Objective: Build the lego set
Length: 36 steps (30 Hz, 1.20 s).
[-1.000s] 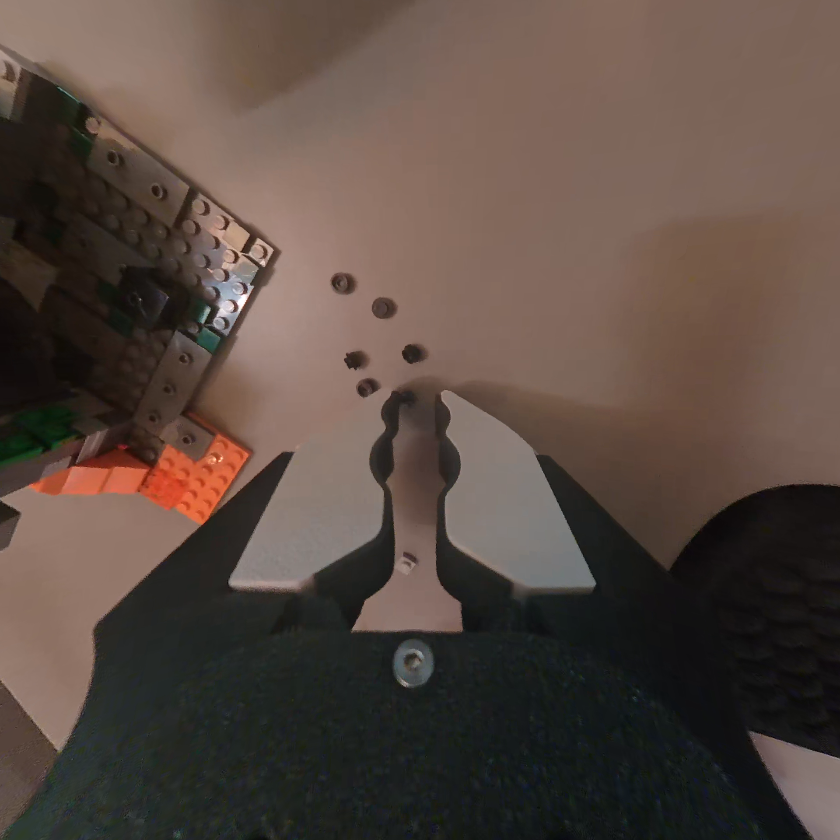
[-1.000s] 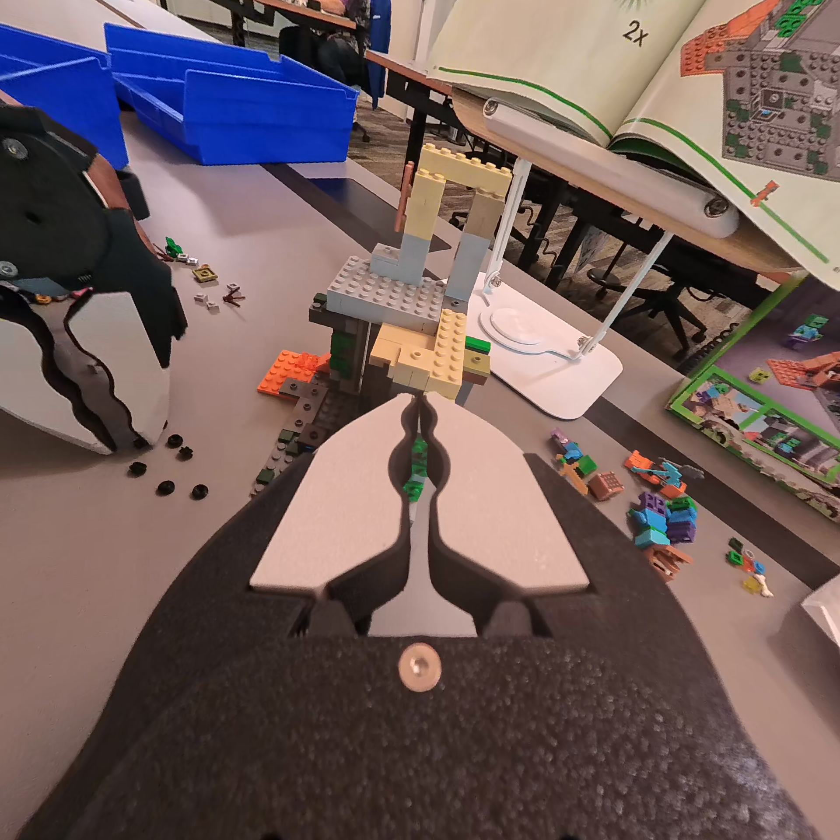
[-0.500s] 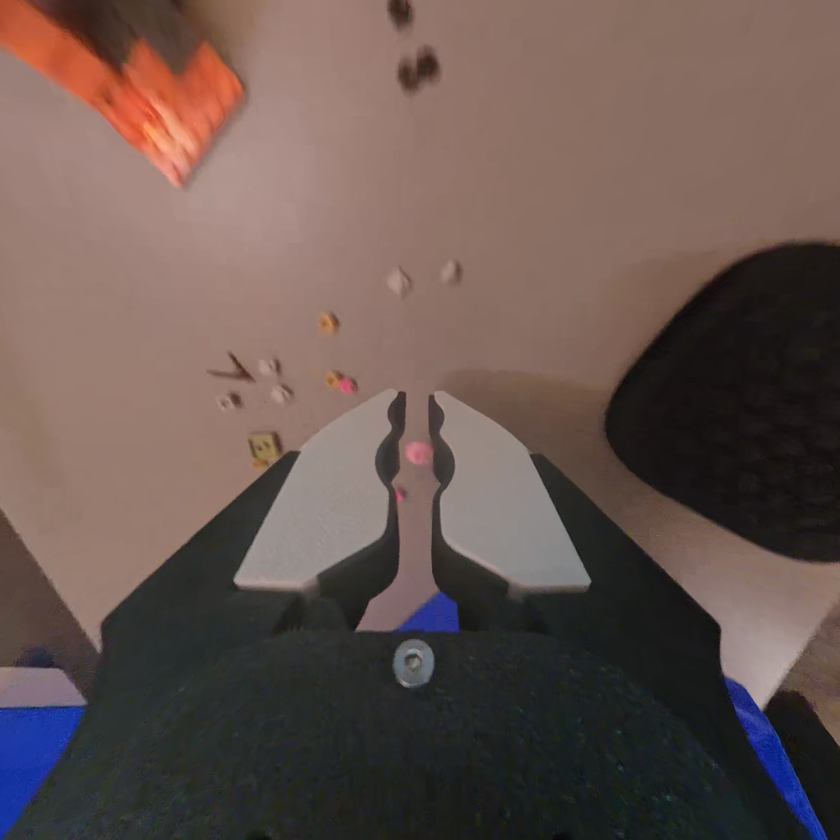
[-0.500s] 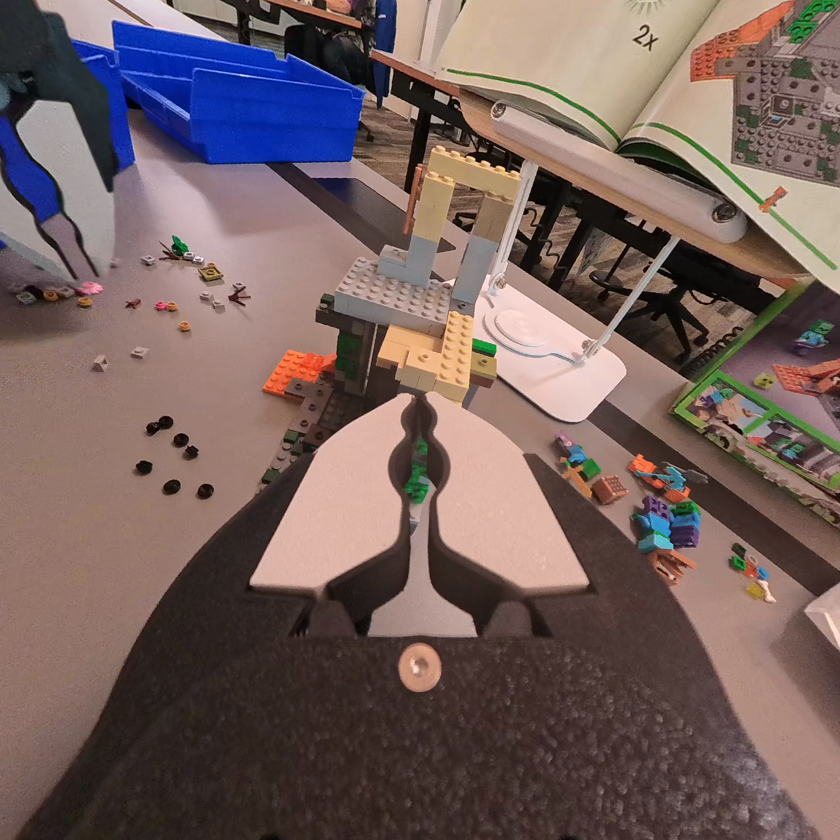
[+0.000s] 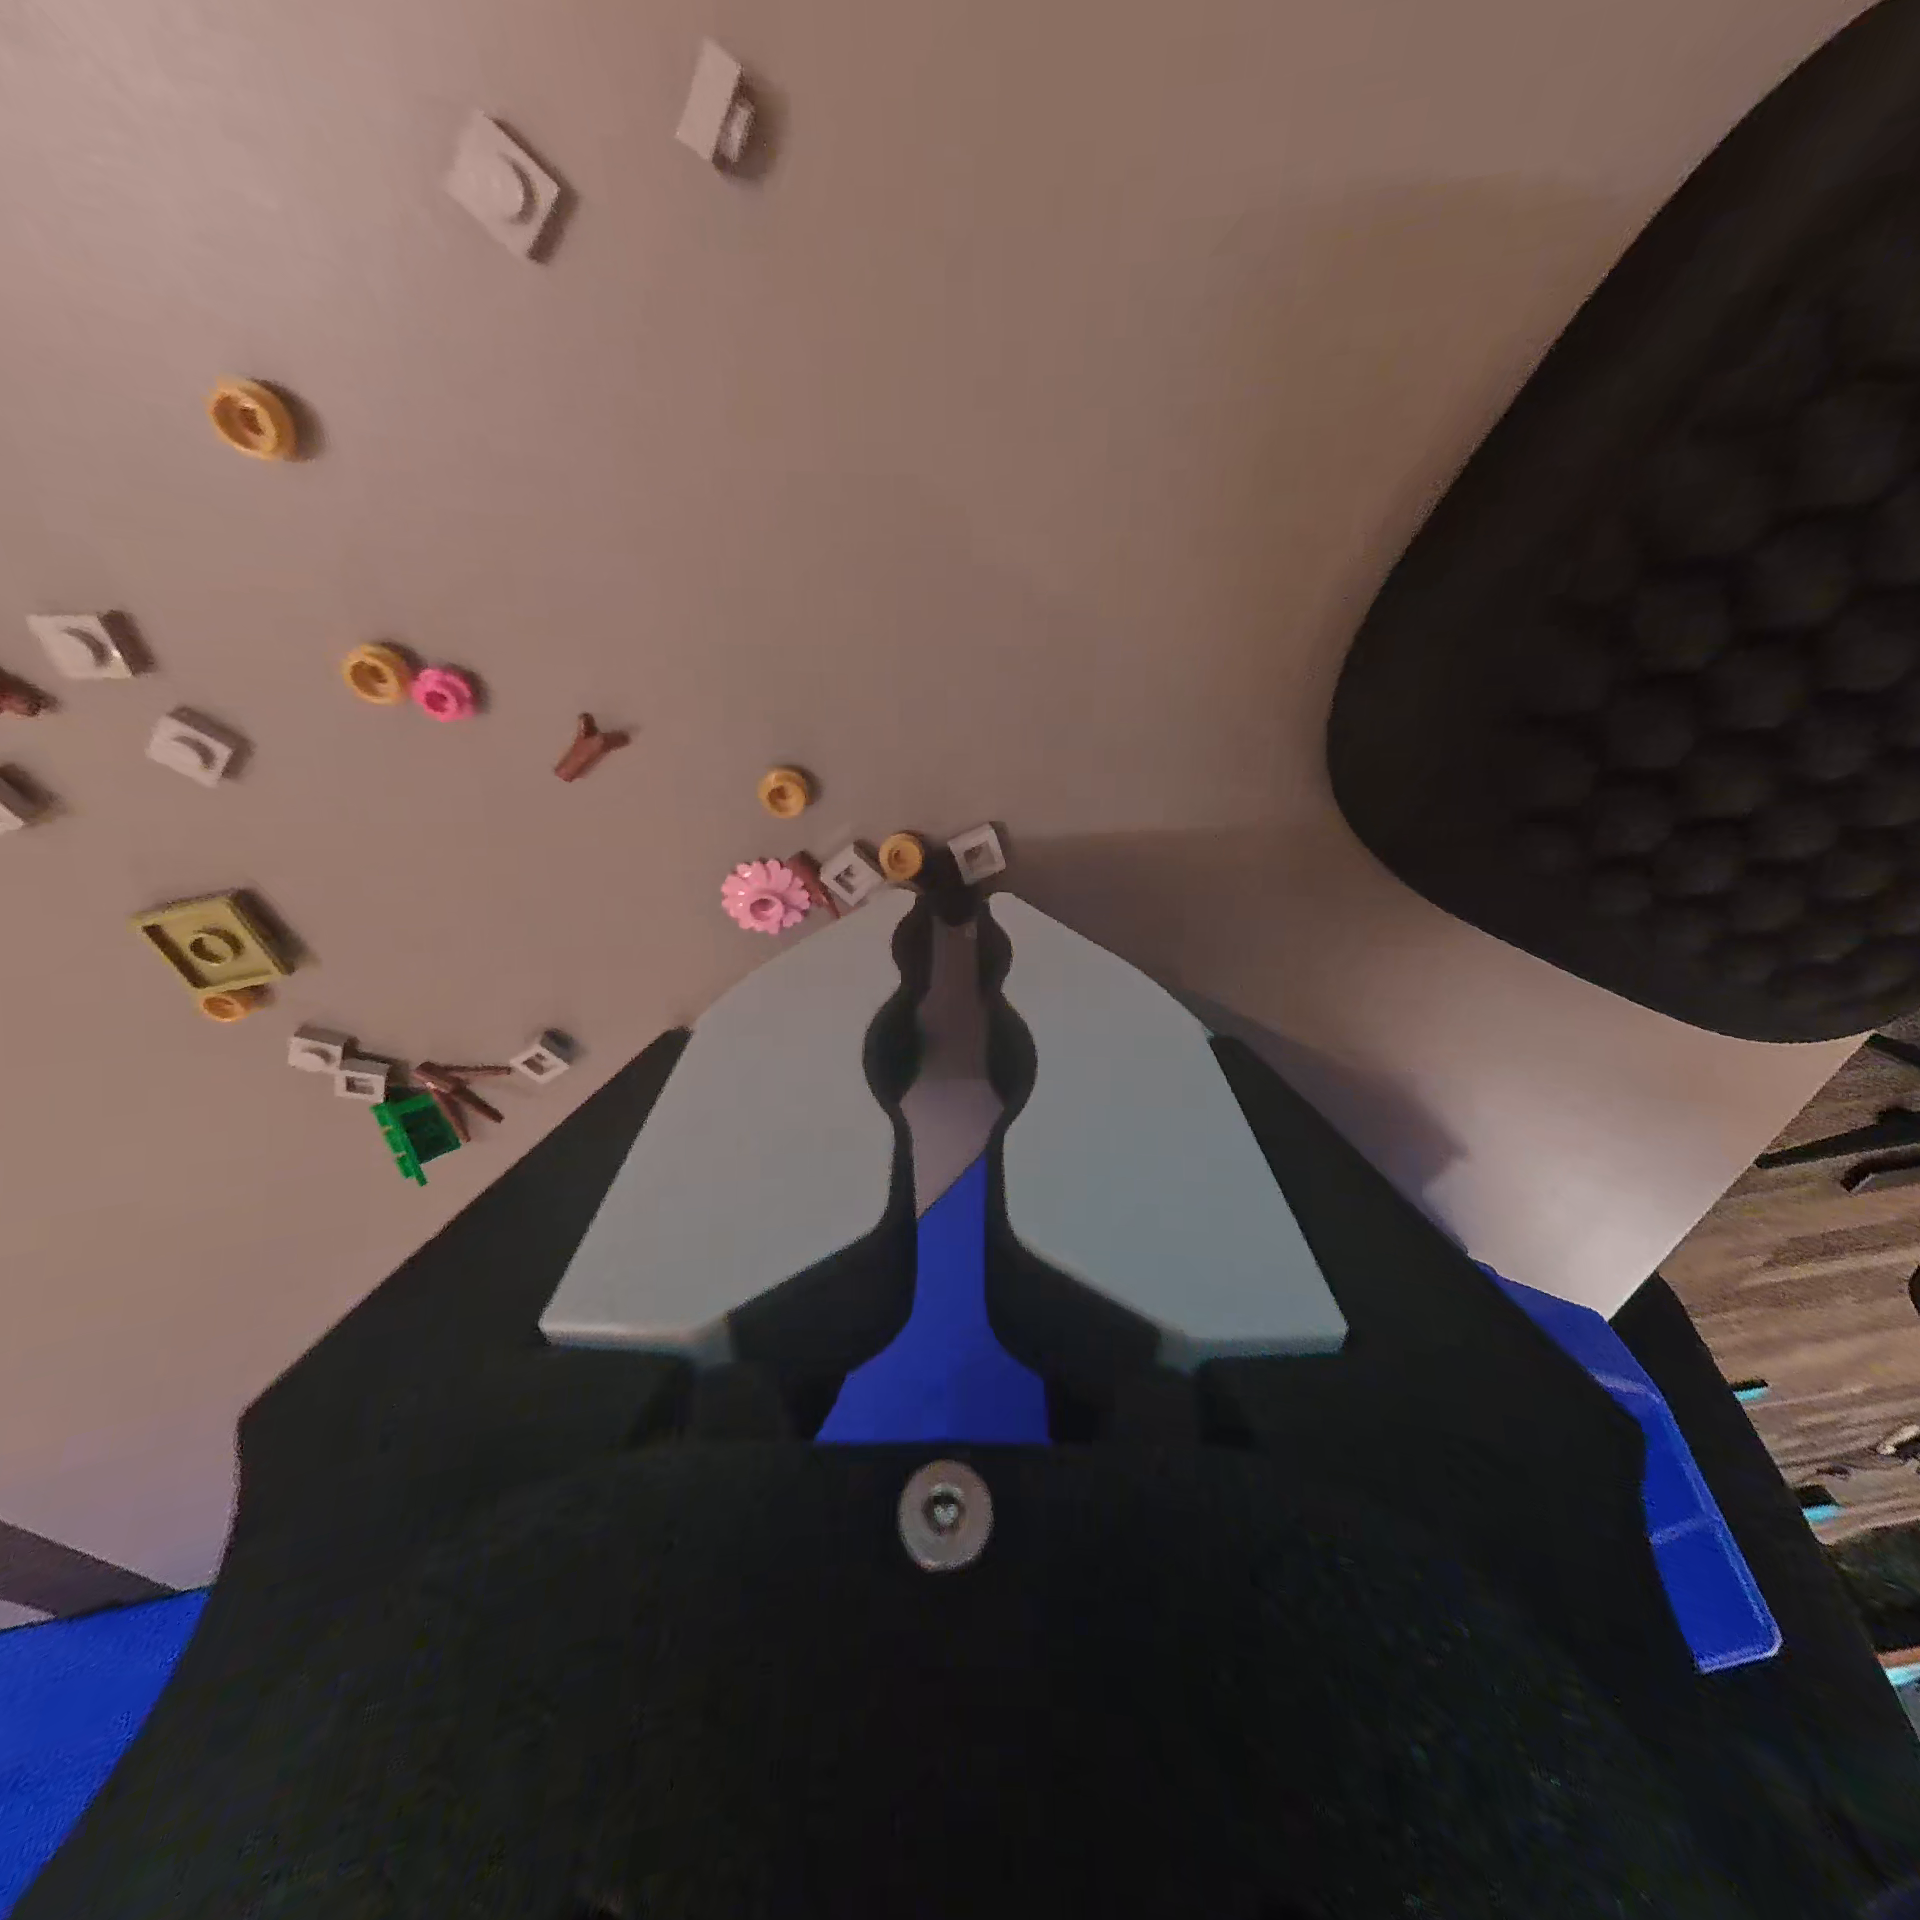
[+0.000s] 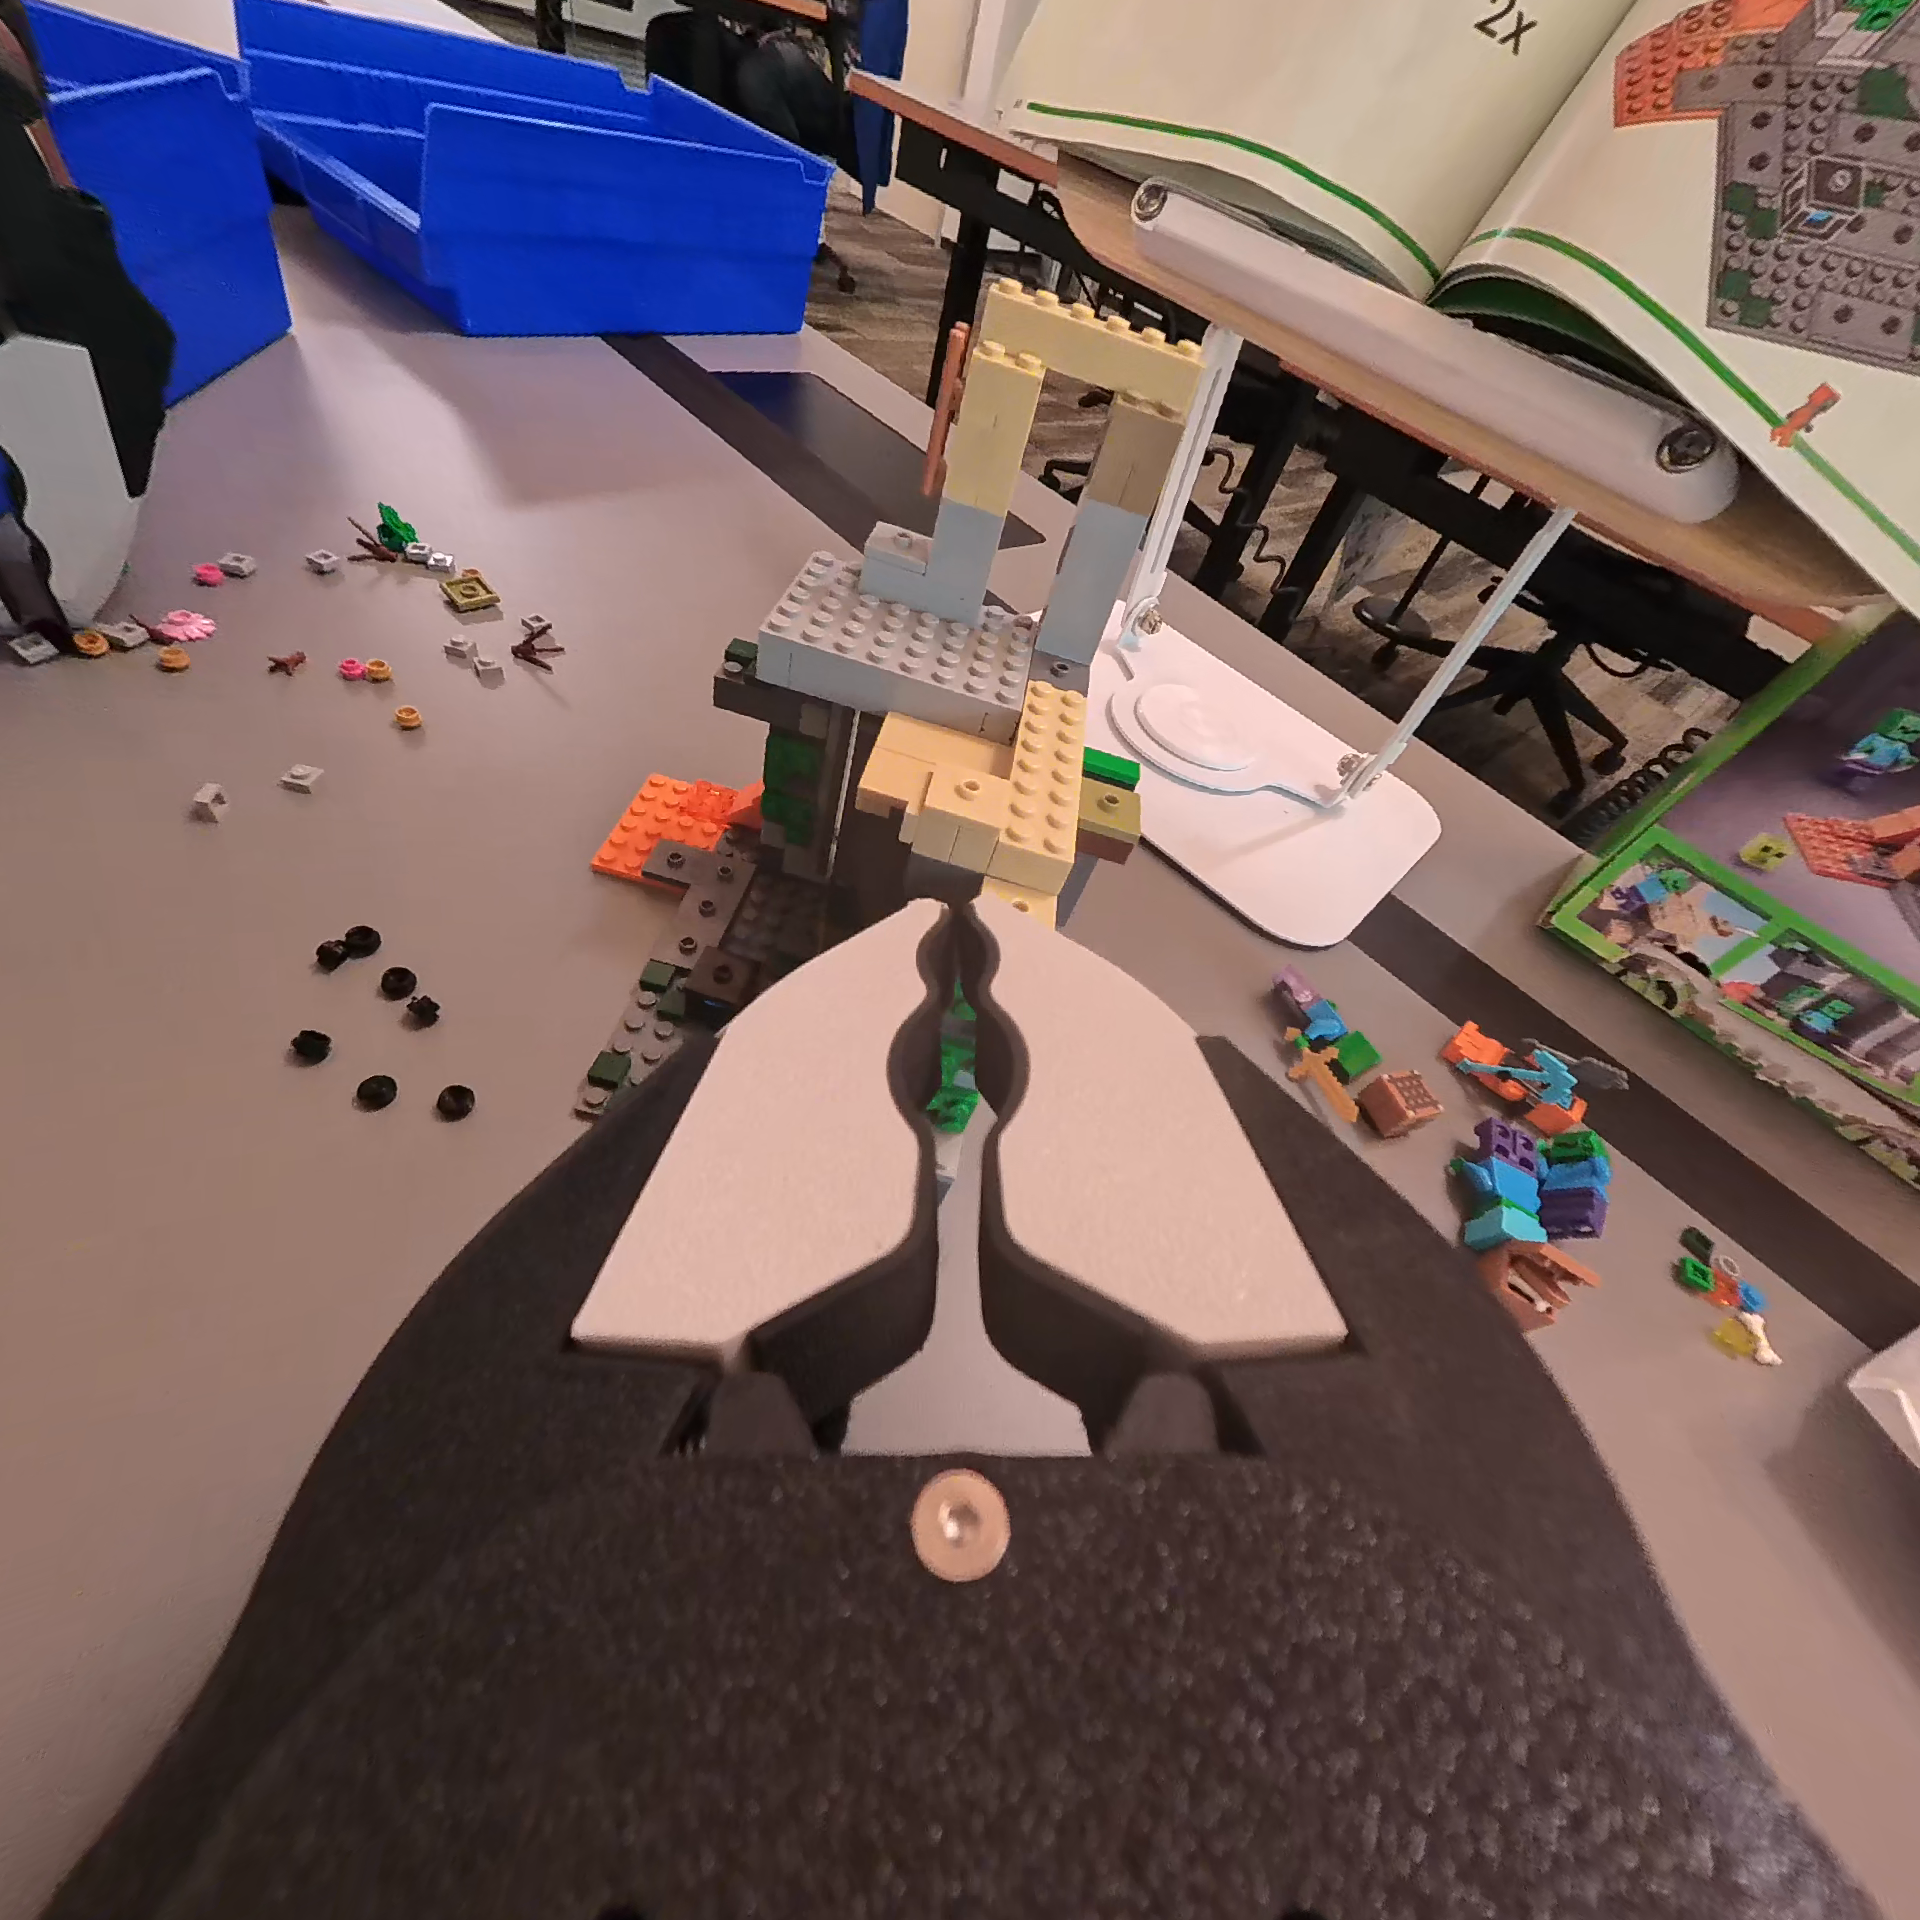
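Observation:
My left gripper [image 5: 948,914] is shut on a small black round piece [image 5: 948,896] pinched at its fingertips. It hangs low over the grey table, just short of a gold round piece [image 5: 902,855], two small grey pieces [image 5: 977,852] and a pink flower piece [image 5: 764,899]. It also shows at the far left of the right wrist view [image 6: 62,499]. My right gripper [image 6: 956,914] is shut, its tips just in front of the tan, grey and green brick model [image 6: 935,707]. Several loose black round pieces [image 6: 384,1029] lie left of the model.
Blue bins [image 6: 540,177] stand at the back left. An open instruction booklet [image 6: 1558,156] rests on a white stand [image 6: 1268,790]. A green box [image 6: 1766,935] and a heap of coloured pieces [image 6: 1527,1174] lie to the right. The other gripper's black body [image 5: 1662,623] fills the left wrist view's right side. My right fingertips sit around 35 cm from my left ones.
My left gripper closed on one black round piece from the black group, then carried it left to the scattered pink, gold and grey pieces and came lower. My right gripper stayed shut and nearly still.

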### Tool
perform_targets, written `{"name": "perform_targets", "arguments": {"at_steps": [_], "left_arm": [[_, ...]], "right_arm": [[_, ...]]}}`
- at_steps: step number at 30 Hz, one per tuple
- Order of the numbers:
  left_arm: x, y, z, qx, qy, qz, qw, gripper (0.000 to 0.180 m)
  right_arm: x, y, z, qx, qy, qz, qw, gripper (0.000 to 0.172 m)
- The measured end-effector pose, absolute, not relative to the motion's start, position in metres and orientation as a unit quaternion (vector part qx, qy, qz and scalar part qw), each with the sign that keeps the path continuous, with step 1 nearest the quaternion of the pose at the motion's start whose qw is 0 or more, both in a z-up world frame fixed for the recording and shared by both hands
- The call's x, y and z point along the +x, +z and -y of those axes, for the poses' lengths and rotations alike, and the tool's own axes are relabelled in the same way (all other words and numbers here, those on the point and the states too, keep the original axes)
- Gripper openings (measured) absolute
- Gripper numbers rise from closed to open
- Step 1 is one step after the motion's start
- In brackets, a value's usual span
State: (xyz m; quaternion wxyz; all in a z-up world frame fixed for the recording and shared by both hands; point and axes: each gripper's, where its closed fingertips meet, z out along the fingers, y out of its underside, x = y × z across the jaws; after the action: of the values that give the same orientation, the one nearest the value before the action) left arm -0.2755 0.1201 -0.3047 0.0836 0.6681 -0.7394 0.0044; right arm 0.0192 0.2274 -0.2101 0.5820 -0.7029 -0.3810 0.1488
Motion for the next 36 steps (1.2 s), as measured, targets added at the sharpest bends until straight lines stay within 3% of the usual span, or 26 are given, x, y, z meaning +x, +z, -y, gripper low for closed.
{"name": "perform_targets", "arguments": {"at_steps": [6,17,25,36], "left_arm": [[-0.278,-0.307,-0.121,0.669,-0.010,0.738,0.090,0.013],[-0.276,-0.305,-0.126,0.675,-0.019,0.734,0.075,0.007],[-0.173,-0.268,-0.128,0.645,0.049,0.757,-0.092,0.007],[-0.096,-0.308,-0.128,0.625,0.072,0.766,-0.130,0.007]], "right_arm": [[0.019,-0.211,-0.228,-0.704,0.148,0.382,0.580,0.000],[0.020,-0.211,-0.228,-0.704,0.149,0.382,0.580,0.000],[0.017,-0.210,-0.226,-0.701,0.150,0.385,0.581,0.000],[0.019,-0.206,-0.226,-0.699,0.152,0.380,0.587,0.000]]}}
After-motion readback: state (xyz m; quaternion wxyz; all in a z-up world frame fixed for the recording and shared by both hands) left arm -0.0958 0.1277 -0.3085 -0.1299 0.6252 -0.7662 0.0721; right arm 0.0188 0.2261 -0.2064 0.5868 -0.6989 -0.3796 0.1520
